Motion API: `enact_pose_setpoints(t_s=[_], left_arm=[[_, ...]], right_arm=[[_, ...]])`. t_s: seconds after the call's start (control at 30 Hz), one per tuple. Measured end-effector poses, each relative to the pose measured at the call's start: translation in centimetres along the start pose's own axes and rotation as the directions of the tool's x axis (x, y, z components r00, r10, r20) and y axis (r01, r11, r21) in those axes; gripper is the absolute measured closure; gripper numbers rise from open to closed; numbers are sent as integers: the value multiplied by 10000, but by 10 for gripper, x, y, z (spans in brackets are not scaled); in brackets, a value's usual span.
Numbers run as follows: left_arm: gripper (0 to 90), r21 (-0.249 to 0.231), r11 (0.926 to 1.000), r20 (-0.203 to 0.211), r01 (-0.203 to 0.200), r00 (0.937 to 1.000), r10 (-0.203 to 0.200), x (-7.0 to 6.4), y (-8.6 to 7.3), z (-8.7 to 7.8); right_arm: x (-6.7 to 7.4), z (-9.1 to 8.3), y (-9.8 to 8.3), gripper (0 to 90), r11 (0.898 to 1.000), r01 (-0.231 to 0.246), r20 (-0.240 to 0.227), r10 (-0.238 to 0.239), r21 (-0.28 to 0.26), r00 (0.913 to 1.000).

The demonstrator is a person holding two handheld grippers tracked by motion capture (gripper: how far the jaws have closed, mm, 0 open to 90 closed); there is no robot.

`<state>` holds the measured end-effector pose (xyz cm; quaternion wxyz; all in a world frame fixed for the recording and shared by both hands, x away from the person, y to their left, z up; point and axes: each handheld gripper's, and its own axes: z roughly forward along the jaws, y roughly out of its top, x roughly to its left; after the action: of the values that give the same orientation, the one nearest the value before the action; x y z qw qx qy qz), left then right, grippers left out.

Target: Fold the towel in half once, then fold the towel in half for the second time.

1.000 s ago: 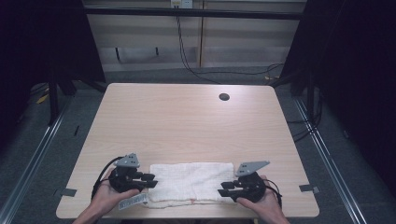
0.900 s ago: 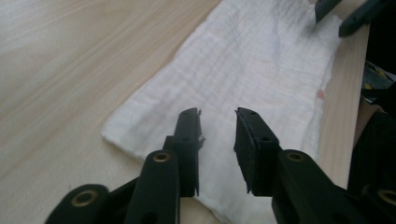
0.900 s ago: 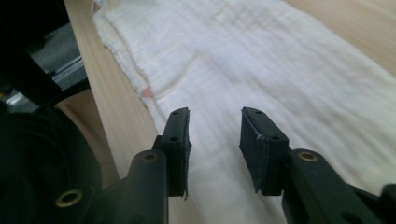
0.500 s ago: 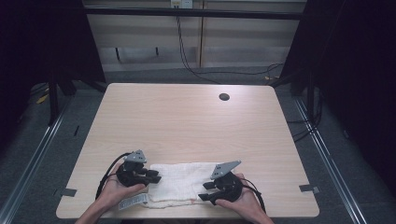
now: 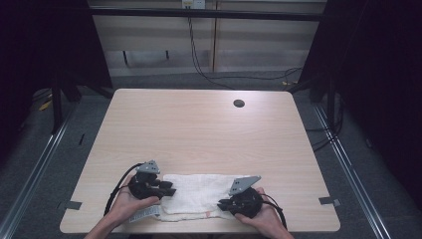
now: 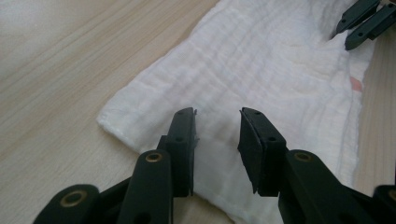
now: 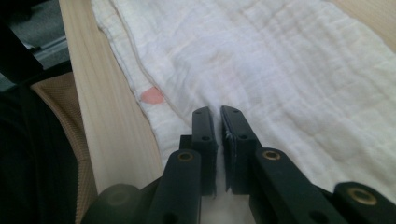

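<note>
A white folded towel (image 5: 196, 196) lies along the near edge of the wooden table (image 5: 199, 134). My left gripper (image 5: 170, 191) hovers at its left end. Its jaws have just been opening and stand apart (image 6: 217, 116) over the cloth (image 6: 280, 70) without pressing it. My right gripper (image 5: 222, 203) lies low on the towel's right part. Its jaws have just been closing and are nearly together (image 7: 218, 112), pinching a thin ridge of cloth (image 7: 280, 56). From the left gripper view, the right gripper (image 6: 357, 25) is seen nipping the far edge.
A small pink mark (image 7: 152, 95) sits near the towel's hem by the table's near edge. A white label strip (image 5: 144, 215) lies under the left hand. A dark cable hole (image 5: 239, 103) is at the table's far side.
The right gripper slid left from the towel's right end onto the cloth and closed its jaws. The left gripper shifted slightly right.
</note>
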<state>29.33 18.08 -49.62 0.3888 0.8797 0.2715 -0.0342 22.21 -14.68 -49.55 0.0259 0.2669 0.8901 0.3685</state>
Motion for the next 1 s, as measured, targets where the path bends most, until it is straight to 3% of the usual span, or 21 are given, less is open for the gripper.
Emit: enact_pose_setpoints(t_s=[0.2,0.33,0.47,0.67,0.9,1.0], left_arm=[[649,113,9998,62,-189,9998,188,-7,5,6],[656,154,9999,179,-53,9998,51,-8,8,9],[606,-70,9999,308,-83,9995,85,-9,11,7],[531,-108,9999,236,5,9997,-2,0,23,2],[479,-425,9988,131,232,9997,-227,17,38,-2],[464,-241,9996,46,169,9998,-168,22,37,-1]], right_arm=[[-8,-7,-6,863,9993,-366,-125,366,23,9993],[-11,-11,-10,858,9984,-563,-134,564,37,9983],[-9,-12,-7,672,9973,-736,-240,736,-6,9970],[-6,-13,5,592,9940,-965,-522,938,-520,9942],[10,-2,26,574,9954,-650,-1042,575,-702,9929],[18,3,35,587,9962,-517,-1291,422,-706,9907]])
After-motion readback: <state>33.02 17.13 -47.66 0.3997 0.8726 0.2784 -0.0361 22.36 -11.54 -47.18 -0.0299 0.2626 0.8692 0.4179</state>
